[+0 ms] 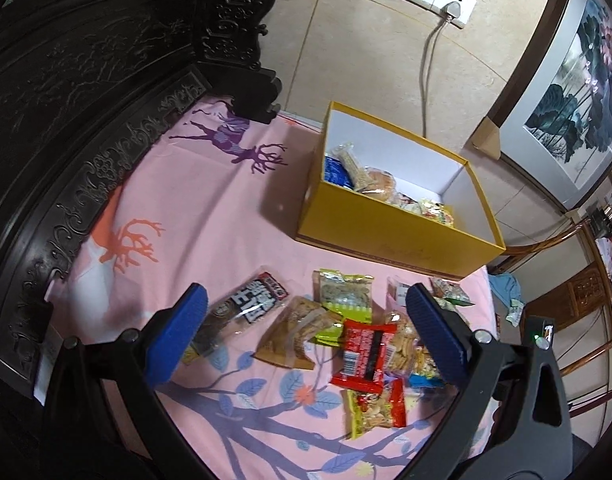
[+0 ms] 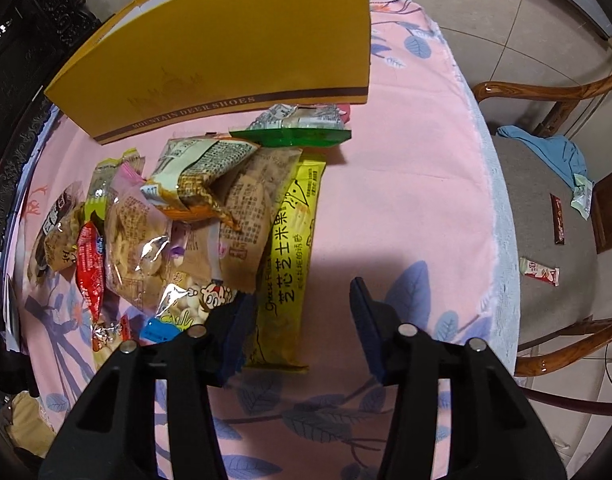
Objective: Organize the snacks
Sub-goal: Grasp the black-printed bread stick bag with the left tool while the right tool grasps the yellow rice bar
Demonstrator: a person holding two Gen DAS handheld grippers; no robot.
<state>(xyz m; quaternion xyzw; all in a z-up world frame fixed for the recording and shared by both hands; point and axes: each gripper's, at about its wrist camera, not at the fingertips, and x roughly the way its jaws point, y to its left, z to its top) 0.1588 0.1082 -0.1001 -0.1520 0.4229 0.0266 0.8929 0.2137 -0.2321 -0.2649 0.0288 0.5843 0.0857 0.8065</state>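
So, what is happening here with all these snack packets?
A person with a gripper in each hand is sorting snacks on a pink cloth. The yellow shoe box already holds some packets, but a heap is still lying loose in front of it. The right gripper is low over the long yellow packet, its jaws apart. The left gripper is open above the heap, holding nothing.

The left gripper [image 1: 307,330] hangs with jaws apart over loose snack packets [image 1: 359,354] on the pink cloth [image 1: 210,216] (deer-printed), near the yellow box [image 1: 389,236] holding more packets.
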